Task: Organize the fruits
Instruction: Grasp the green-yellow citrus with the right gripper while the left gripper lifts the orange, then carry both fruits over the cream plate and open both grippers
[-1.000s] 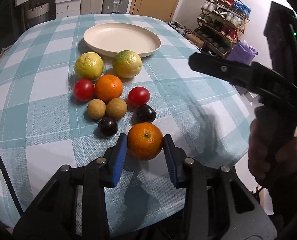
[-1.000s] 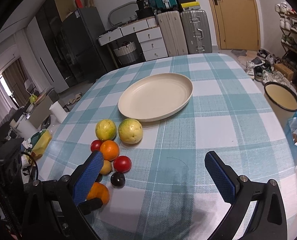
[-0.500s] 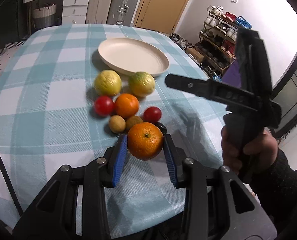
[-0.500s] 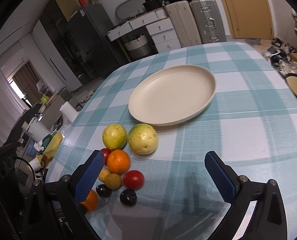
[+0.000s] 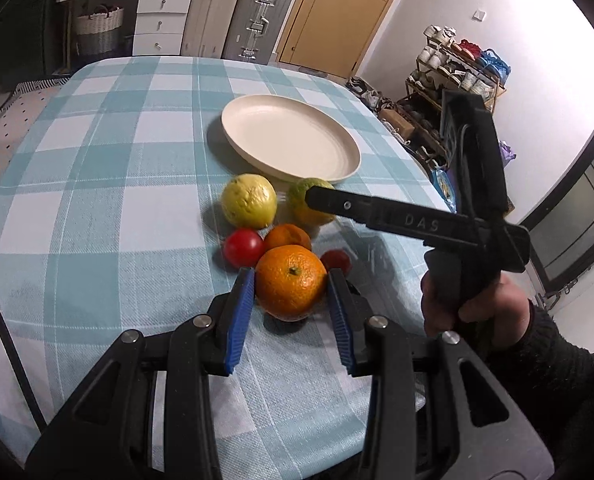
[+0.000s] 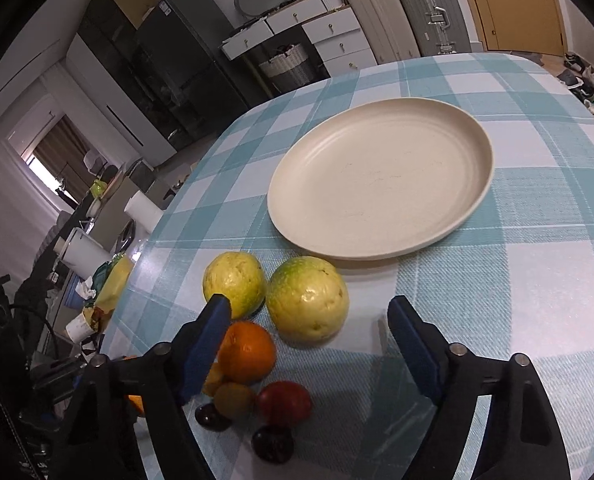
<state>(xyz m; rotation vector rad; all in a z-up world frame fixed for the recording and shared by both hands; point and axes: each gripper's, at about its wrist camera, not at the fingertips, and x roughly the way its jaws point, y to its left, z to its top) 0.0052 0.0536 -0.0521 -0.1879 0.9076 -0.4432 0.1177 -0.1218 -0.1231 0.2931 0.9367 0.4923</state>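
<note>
Barely started: the plate (image 6: 381, 184) near the table's middle holds nothing. My left gripper (image 5: 291, 292) has its jaws clenched on one orange (image 5: 291, 282), lifted over the pile. My right gripper (image 6: 309, 344) is closing its jaws around the greenish guava (image 6: 307, 304), pads not yet touching. The other fruits wait on the table (image 5: 97, 184).
</note>
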